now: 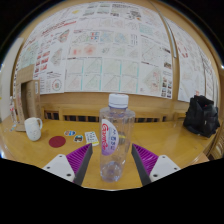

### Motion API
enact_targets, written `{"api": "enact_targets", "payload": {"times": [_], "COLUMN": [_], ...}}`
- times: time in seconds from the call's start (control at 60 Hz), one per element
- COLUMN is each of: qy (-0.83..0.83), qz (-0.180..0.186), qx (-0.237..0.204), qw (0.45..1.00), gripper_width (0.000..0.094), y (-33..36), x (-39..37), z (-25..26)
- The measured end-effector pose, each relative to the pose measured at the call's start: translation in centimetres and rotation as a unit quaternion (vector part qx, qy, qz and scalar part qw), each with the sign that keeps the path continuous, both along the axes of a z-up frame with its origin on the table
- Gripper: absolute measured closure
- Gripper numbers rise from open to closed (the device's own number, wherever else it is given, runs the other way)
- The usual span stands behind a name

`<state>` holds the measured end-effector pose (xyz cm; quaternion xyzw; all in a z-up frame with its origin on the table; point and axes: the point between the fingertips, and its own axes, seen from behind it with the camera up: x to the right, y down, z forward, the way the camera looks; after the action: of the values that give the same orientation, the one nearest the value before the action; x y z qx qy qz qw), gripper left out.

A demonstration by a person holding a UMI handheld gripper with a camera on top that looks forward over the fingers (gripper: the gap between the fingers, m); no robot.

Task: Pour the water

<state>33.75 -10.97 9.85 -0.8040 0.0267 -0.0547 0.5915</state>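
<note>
Standing upright on the wooden table [180, 140], the clear plastic water bottle [115, 135] sits dead centre between the two fingers of the gripper [112, 163], its long axis vertical, white cap on top, label band round its middle. Fingers spread, released; purple pads [146, 156] flank the bottle's lower body on either side, and a sliver of table seems to show between each pad and the plastic, so nothing clamped yet, though contact at the base is hard to rule out. The bottle lies straight ahead of the claw, no sideways offset worth noting; closing the fingers looks like the next call, gripping low on the body. A white mug [33, 128] stands well to the left of the bottle, farther back, probably the pour target. A red coaster [57, 142] lies between mug and bottle, with a few small cards [91, 138] just left of the bottle. A black bag [200, 115] sits far right of the bottle. Cap still on: worth minding before any tilt.
</note>
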Motion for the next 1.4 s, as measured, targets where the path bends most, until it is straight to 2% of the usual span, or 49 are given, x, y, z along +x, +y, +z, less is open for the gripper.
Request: {"api": "enact_targets", "payload": {"times": [0.117,0.15,0.167,0.2,0.3,0.333,0.383,0.467,0.617,0.767,0.833,0.883,1.017,1.1,1.2,1.317,1.4], "qy": [-0.001,-0.005,-0.006,-0.003,0.000,-0.001,-0.006,-0.019,-0.065,-0.170,-0.268,-0.344,-0.548,-0.665,-0.761,-0.835,-0.870], "qz": [0.002,-0.006,-0.009,-0.009,-0.014,-0.020,-0.025,-0.031,-0.067,-0.117,-0.140,-0.143,-0.108,-0.060,0.015,0.097,0.140], "qx": [0.003,0.007,0.011,0.016,0.021,0.021,0.019,0.010,0.014,0.026,0.023,0.027,0.056,0.066,0.062,0.054,0.046], "qw": [1.000,1.000,1.000,1.000,1.000,1.000,0.999,0.999,0.996,0.978,0.953,0.928,0.828,0.742,0.646,0.538,0.470], "gripper_width": [0.0267,0.0397,0.0427,0.0428,0.0536,0.0542,0.0615,0.0621,0.0621,0.0622,0.0621,0.0621,0.0621,0.0622,0.0621,0.0620,0.0622], "y": [2.1,2.3,2.4,2.5,2.6,2.6,2.5,2.5,2.4,2.7,3.0,3.9,7.6,10.6,14.1,17.0,18.0], "x": [0.1,0.5,0.6,0.6,0.7,0.8,1.0,0.6,1.1,2.1,2.0,1.0,-5.6,-11.7,-18.7,-24.7,-28.2], "z": [-1.0,-1.2,-1.1,-1.1,-1.0,-1.0,-1.0,-1.0,1.6,8.6,13.0,16.2,23.8,26.0,24.1,19.3,16.2]}}
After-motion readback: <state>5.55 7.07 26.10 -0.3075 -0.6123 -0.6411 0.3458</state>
